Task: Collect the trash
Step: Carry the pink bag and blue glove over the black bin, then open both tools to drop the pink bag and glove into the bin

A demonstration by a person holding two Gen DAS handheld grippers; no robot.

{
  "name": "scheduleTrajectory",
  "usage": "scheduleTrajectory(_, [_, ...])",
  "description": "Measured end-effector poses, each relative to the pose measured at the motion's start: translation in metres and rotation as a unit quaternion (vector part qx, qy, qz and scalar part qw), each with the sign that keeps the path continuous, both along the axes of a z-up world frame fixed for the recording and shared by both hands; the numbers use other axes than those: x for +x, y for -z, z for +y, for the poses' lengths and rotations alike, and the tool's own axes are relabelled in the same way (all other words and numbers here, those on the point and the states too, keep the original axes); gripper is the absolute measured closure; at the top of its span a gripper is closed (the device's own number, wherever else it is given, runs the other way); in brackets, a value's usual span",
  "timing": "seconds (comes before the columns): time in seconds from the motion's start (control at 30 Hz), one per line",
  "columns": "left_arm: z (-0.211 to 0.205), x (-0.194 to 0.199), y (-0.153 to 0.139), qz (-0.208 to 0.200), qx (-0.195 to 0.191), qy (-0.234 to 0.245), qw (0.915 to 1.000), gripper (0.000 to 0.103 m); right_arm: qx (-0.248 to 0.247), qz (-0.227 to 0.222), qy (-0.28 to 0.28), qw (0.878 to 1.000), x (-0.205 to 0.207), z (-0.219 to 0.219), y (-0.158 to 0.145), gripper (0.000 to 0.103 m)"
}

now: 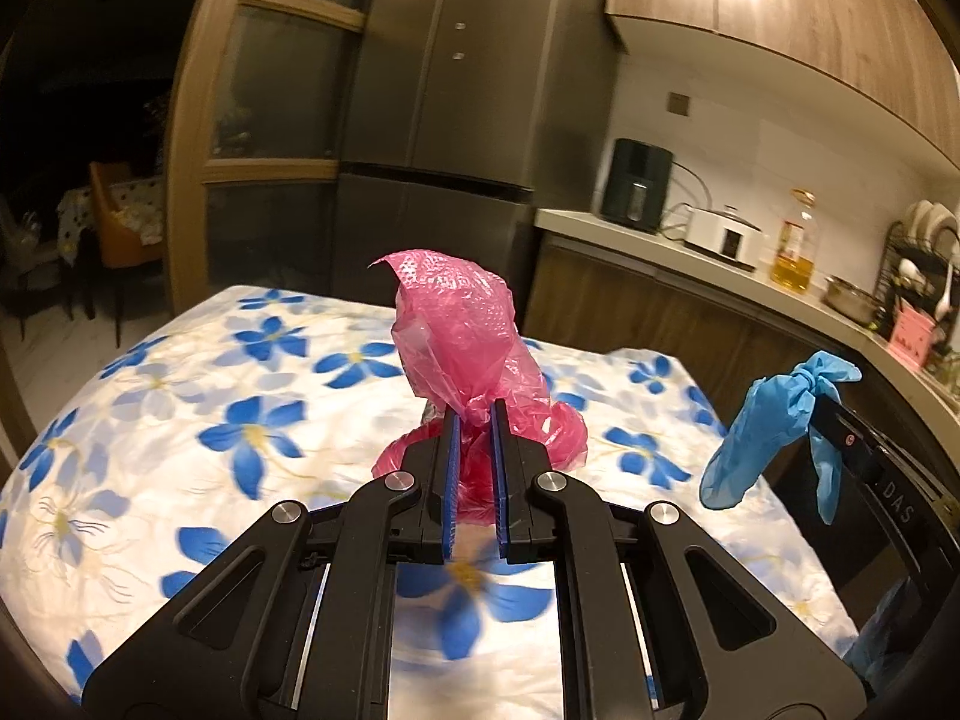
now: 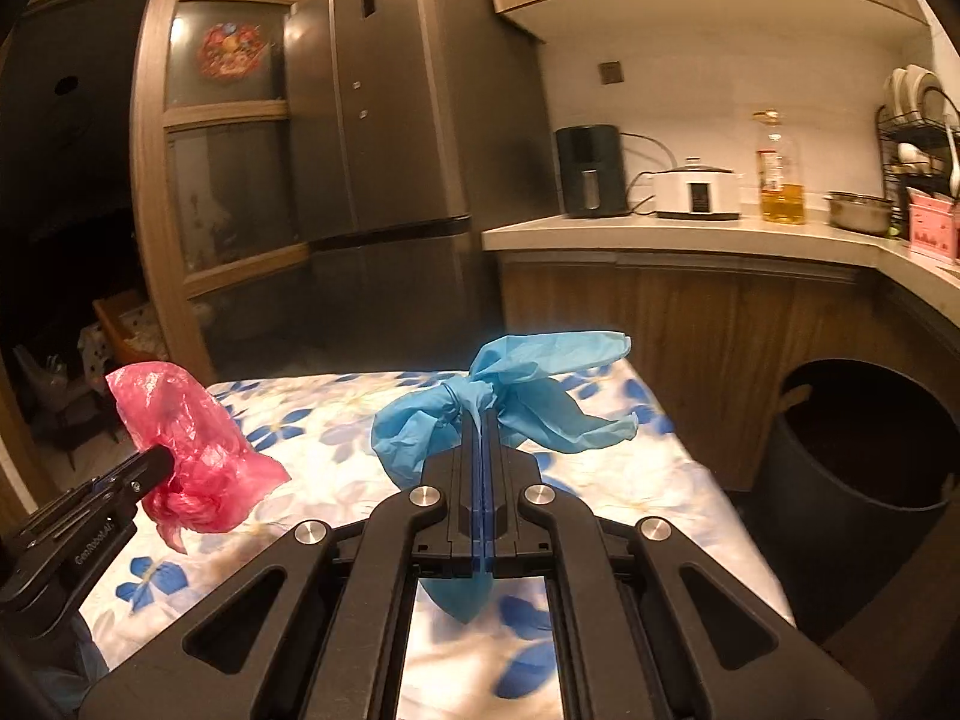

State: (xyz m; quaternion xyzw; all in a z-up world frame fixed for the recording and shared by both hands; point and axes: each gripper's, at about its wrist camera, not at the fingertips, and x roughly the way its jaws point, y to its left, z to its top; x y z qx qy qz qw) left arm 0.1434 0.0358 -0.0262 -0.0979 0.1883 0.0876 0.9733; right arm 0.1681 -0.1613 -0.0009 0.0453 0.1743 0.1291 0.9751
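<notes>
The red plastic bag [image 1: 462, 348] is held up above the floral tablecloth [image 1: 180, 396], pinched at its gathered neck by the left gripper [image 1: 474, 420], whose jaws are clenched on the film with a narrow gap between the blue pads. The knotted blue glove [image 2: 480, 402] is likewise lifted off the cloth, caught at its knot in the right gripper [image 2: 483, 420], whose jaws are pressed almost flat together. The dark trash bin [image 2: 864, 474] stands on the floor past the table's right edge, below the counter [image 2: 660, 234], with its mouth open. The main risk, as I judge it, is slippage: both pieces are thin, slick and held only by a small bunch of material, so a quick swing toward the bin could pull either one free to land on the cloth or floor. The bag's loose body may also billow and catch on the bin rim, and a release made too early over the table edge would miss the bin.
</notes>
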Motion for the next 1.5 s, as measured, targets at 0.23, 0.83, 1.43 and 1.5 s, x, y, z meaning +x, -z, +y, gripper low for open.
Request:
scheduleTrajectory(0.23, [-0.047, 0.012, -0.003, 0.002, 0.012, 0.047, 0.9988, 0.094, 0.007, -0.007, 0.035, 0.999, -0.005, -0.04, -0.003, 0.101])
scheduleTrajectory(0.83, [-0.216, 0.069, -0.017, -0.023, 0.053, 0.222, 0.9734, 0.094, 0.028, -0.032, 0.19, 0.981, -0.007, -0.183, -0.017, 0.102])
scheduleTrajectory(1.43, [-0.324, 0.121, -0.007, -0.026, 0.059, 0.325, 0.9434, 0.094, 0.036, -0.03, 0.224, 0.973, 0.018, -0.243, -0.01, 0.101])
scheduleTrajectory(1.5, [-0.327, 0.125, -0.005, -0.024, 0.058, 0.331, 0.9415, 0.093, 0.039, -0.025, 0.224, 0.974, 0.021, -0.247, -0.007, 0.101])
